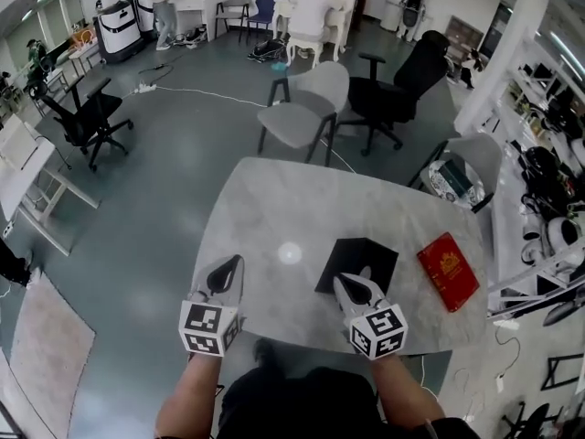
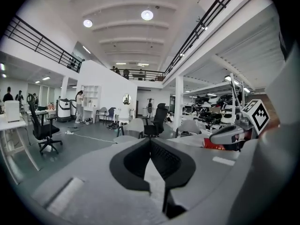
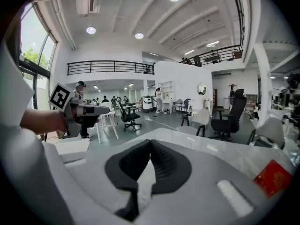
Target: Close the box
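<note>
Left gripper [image 1: 238, 262]: jaws clenched, empty. Right gripper [image 1: 340, 282]: jaws clenched, empty, tips at black box [image 1: 366, 256]. Red case [image 1: 448, 271] lies right of them. Closing judged still pending; the box's lid position is unclear.

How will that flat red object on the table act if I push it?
The red object lies flat and low, so it would likely slide rather than tip or roll. The table looks smooth and glossy, so it may skid easily. Its straight edges suggest it is stiff.
</note>
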{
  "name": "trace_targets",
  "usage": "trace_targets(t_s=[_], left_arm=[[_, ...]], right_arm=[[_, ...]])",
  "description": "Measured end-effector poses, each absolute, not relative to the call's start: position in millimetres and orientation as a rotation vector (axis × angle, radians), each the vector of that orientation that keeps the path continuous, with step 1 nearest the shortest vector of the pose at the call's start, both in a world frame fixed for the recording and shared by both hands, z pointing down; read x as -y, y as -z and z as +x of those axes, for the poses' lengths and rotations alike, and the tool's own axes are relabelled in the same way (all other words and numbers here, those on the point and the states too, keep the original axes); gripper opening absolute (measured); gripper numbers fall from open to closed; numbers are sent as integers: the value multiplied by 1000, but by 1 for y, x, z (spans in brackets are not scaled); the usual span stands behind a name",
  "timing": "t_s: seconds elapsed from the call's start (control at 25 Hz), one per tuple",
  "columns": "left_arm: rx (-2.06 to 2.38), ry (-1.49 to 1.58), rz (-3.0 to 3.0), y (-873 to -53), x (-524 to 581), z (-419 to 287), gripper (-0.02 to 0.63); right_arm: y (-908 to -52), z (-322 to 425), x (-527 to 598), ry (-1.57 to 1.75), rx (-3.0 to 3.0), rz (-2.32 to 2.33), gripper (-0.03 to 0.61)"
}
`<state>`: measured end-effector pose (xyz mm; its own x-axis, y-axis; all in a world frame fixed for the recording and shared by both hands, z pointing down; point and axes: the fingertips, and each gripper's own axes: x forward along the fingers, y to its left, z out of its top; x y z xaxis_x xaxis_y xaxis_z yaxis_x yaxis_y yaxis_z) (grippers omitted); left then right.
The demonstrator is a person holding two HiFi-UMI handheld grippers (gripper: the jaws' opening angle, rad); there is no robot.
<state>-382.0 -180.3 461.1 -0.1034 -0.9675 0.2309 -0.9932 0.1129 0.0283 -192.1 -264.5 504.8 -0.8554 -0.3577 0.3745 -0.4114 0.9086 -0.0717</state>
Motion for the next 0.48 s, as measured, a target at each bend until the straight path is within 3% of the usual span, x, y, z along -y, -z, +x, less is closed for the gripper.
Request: trace_targets(t_s=[0.48], left_arm=[[2068, -188, 1994, -482, 230, -354, 9]], right_arm=[[-542, -163, 294, -246, 2631, 650, 3]])
